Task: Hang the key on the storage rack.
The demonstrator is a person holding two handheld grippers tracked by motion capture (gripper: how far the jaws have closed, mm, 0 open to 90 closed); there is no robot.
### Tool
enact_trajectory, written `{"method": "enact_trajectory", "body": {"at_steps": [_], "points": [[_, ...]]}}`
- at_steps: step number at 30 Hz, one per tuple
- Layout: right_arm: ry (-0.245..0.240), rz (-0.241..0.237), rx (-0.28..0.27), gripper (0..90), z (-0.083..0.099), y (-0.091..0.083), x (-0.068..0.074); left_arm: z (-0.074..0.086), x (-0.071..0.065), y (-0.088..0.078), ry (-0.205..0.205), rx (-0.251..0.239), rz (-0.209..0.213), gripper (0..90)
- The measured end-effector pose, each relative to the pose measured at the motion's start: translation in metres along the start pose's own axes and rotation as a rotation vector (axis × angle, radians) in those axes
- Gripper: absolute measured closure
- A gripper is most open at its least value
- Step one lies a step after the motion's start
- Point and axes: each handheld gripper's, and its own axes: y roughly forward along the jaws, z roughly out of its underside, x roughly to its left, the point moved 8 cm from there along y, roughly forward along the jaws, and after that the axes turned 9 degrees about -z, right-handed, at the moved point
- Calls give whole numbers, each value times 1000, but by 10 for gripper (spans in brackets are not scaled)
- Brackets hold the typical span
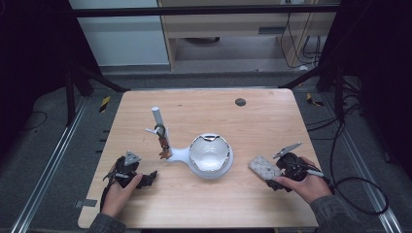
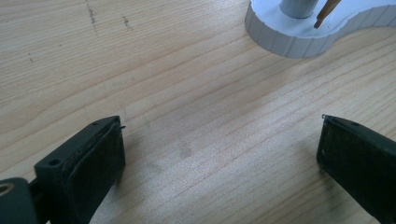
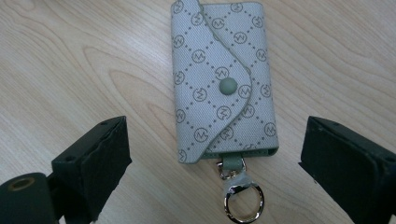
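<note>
Wooden table (image 1: 204, 204) occupied the centre of the high view, its pale grained top carrying all items. White stand (image 1: 210, 156), a bowl-shaped dish with a side extension bearing an upright white post (image 1: 158, 118), sat near the table's centre; brown items hung from the post, too small to identify. In the left gripper view the stand's ribbed white base (image 2: 289, 37) lay at 1 o'clock.

Left gripper (image 1: 148, 179) rested on the table at 8 o'clock from the stand, well apart from it. Its jaws stood wide apart over bare wood, holding nothing.

Right gripper (image 1: 276, 174) rested at 3 o'clock from the stand. Its jaws stood wide apart on either side of the key pouch (image 3: 223, 79), not touching it.

Grey monogrammed key pouch, snapped shut, lay flat on the table just beside the right gripper. Its metal ring (image 3: 243, 203) pointed toward 6 o'clock in the right gripper view.

Small dark disc (image 1: 240, 102) lay at 12 o'clock near the table's far edge.
</note>
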Motion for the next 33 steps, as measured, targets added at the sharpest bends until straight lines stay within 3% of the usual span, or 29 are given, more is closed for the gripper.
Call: {"method": "enact_trajectory", "body": {"at_steps": [16,24,33], "points": [[11,-32,82,103,-1,6,0,0,0,0,0,1,0,0],[31,-33,121,118,-3,14,-3,0,-1,0,-1,3,4,0],[6,-9,180,152,-4,24,-8,0,-1,1,1,4,6,0]]}}
